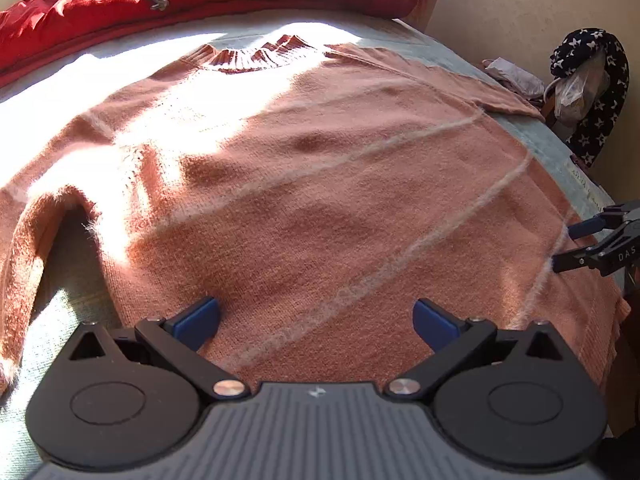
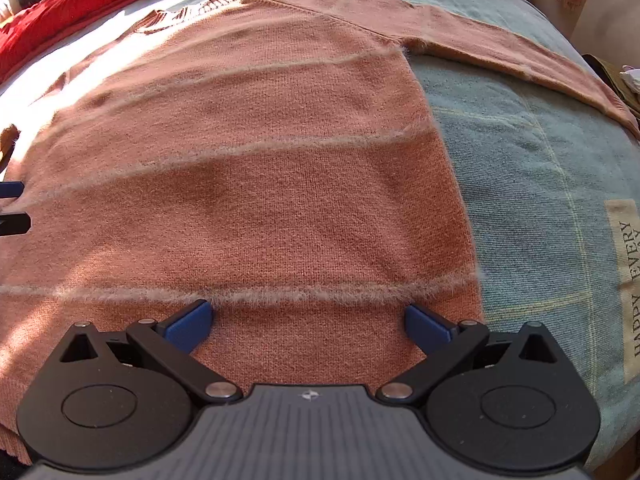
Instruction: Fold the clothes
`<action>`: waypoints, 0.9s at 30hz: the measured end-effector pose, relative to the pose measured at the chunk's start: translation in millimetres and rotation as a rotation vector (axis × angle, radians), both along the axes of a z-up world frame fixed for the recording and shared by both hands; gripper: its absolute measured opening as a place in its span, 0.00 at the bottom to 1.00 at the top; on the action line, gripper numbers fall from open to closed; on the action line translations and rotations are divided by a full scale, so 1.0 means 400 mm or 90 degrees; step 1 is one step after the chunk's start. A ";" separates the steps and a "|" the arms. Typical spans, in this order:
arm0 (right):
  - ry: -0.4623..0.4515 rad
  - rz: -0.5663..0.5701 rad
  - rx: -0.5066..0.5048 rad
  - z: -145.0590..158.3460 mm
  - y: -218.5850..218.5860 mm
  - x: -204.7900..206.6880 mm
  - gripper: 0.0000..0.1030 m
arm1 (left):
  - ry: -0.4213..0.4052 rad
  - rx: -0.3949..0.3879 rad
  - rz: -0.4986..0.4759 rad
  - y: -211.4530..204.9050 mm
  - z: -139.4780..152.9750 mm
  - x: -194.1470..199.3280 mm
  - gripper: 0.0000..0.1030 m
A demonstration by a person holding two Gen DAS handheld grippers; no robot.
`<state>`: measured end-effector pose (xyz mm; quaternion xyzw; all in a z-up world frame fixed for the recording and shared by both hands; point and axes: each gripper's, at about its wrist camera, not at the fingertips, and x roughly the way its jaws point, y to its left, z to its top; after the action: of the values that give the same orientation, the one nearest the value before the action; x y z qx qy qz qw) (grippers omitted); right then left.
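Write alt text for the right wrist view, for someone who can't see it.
A salmon-pink knit sweater with pale fuzzy stripes lies flat on a light blue blanket, its sleeve stretched out to the right. The right tongs hover open over the hem, holding nothing.
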<state>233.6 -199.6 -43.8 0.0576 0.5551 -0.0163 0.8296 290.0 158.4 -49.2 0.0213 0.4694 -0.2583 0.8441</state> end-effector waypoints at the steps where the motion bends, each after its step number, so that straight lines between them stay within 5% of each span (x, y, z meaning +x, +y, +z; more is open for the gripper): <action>1: 0.000 -0.005 0.001 0.000 -0.001 0.001 1.00 | 0.003 -0.002 0.000 0.001 0.000 0.002 0.99; 17: 0.006 -0.036 0.014 -0.008 -0.014 -0.007 1.00 | -0.006 -0.042 0.006 0.023 -0.014 0.001 0.99; 27: -0.014 -0.043 0.000 -0.010 0.000 -0.019 1.00 | -0.020 -0.024 0.009 0.012 -0.016 -0.008 0.99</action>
<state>226.2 -199.4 -47.7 0.0764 0.5435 -0.0438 0.8348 286.8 163.3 -55.6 0.0057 0.4514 -0.2609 0.8533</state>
